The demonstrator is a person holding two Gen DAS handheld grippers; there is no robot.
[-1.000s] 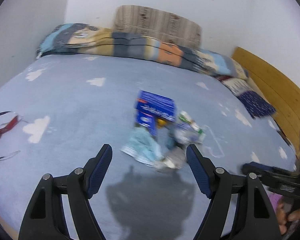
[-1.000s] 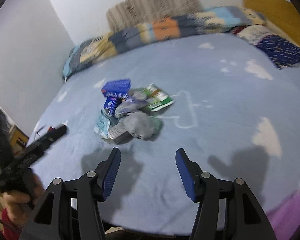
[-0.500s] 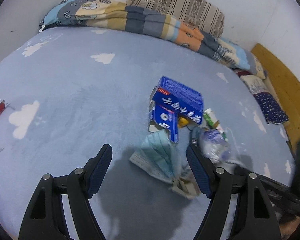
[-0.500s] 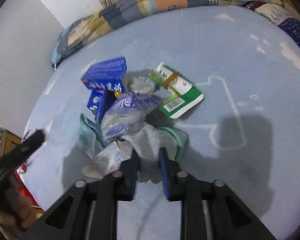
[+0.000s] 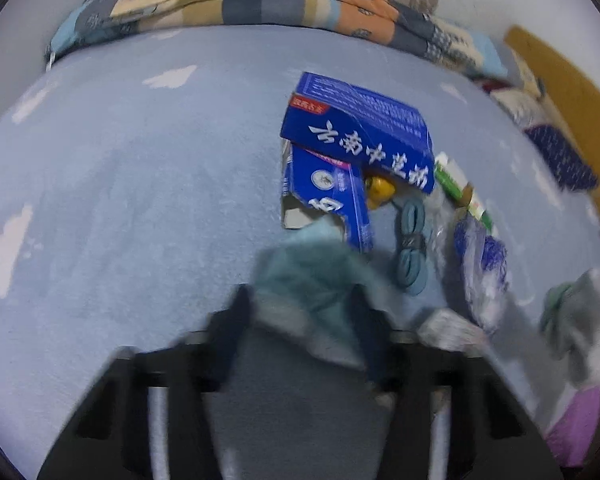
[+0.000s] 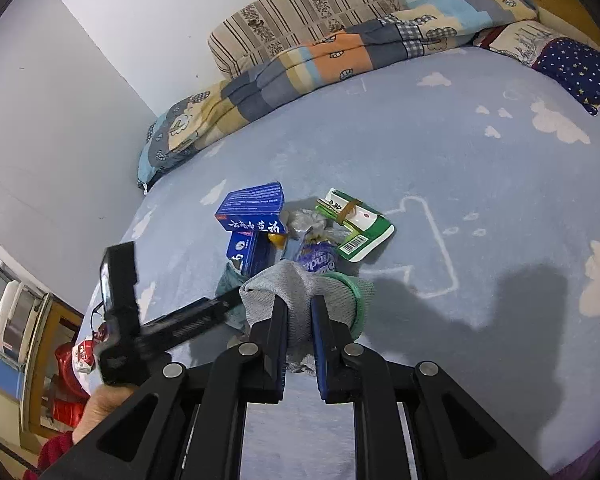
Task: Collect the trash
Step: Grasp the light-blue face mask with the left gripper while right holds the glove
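Blue boxes (image 6: 252, 216), Chinese lettering; green pack (image 6: 360, 228), barcode.

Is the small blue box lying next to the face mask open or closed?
Open. The small blue box shows its torn end flaps and pale inside in the left wrist view, just above the face mask.
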